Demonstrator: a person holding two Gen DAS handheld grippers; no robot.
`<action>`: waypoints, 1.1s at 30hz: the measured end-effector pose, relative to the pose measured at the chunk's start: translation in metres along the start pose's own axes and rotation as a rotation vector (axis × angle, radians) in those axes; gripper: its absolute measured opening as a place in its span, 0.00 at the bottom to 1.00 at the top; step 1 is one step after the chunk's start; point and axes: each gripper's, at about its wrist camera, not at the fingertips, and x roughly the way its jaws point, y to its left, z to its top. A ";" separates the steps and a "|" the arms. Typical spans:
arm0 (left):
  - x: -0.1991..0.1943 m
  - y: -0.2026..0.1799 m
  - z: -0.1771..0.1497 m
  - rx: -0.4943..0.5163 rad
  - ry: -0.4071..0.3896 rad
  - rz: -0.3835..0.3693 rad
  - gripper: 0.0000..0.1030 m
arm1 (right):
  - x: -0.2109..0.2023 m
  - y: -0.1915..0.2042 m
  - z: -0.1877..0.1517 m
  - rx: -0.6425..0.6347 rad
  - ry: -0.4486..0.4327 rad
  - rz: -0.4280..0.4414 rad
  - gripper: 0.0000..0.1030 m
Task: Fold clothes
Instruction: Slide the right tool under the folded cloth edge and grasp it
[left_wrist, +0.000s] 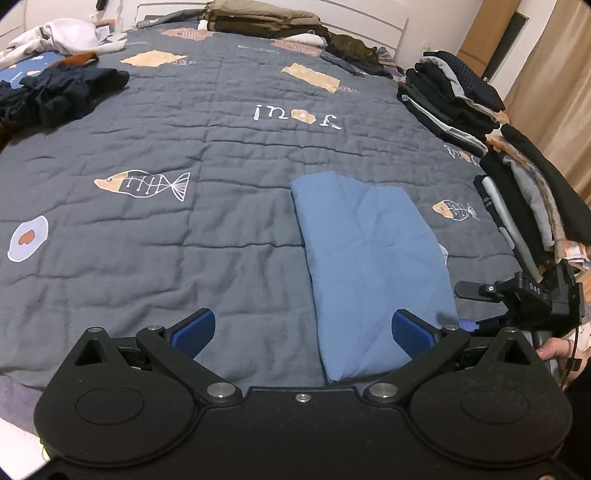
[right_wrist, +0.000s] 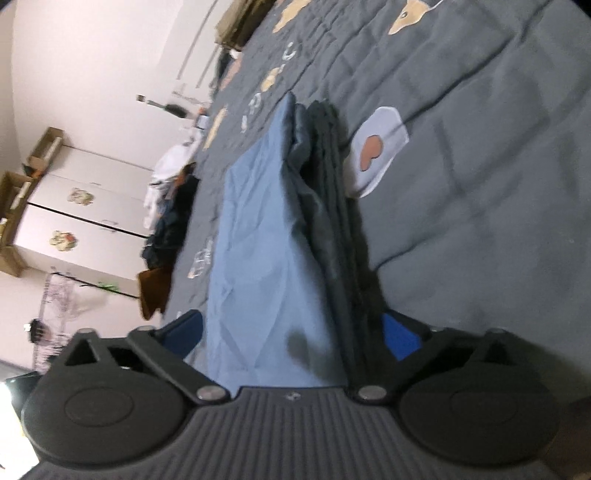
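A folded blue garment (left_wrist: 373, 258) lies flat on the grey quilted bedspread (left_wrist: 184, 258), right of centre. My left gripper (left_wrist: 303, 332) hovers over the garment's near end with its jaws wide open; its right pad (left_wrist: 412, 336) is above the cloth and its left pad (left_wrist: 194, 332) above bare quilt. My right gripper (left_wrist: 465, 306) comes in from the right at the garment's near right edge, held by a hand (left_wrist: 554, 349). In the rolled right wrist view the right gripper (right_wrist: 293, 332) stands wide open, straddling the blue garment (right_wrist: 266, 240) and a dark fold beside it; no pad presses on them.
Two stacks of folded dark clothes (left_wrist: 450, 96) (left_wrist: 524, 206) line the bed's right edge. A heap of unfolded dark clothes (left_wrist: 62, 92) and white ones (left_wrist: 55, 37) lies far left. Olive clothes (left_wrist: 258, 18) sit by the headboard. A white wardrobe (right_wrist: 85, 221) stands beyond the bed.
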 end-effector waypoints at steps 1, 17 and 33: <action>0.001 0.001 0.000 -0.002 0.001 0.000 1.00 | 0.000 -0.002 0.001 0.008 -0.002 0.008 1.00; 0.015 0.004 0.009 -0.020 -0.001 -0.025 1.00 | 0.022 -0.007 0.018 0.060 0.086 0.121 1.00; 0.013 -0.005 0.011 -0.004 -0.067 -0.056 0.99 | 0.027 0.002 0.007 -0.030 0.086 0.116 1.00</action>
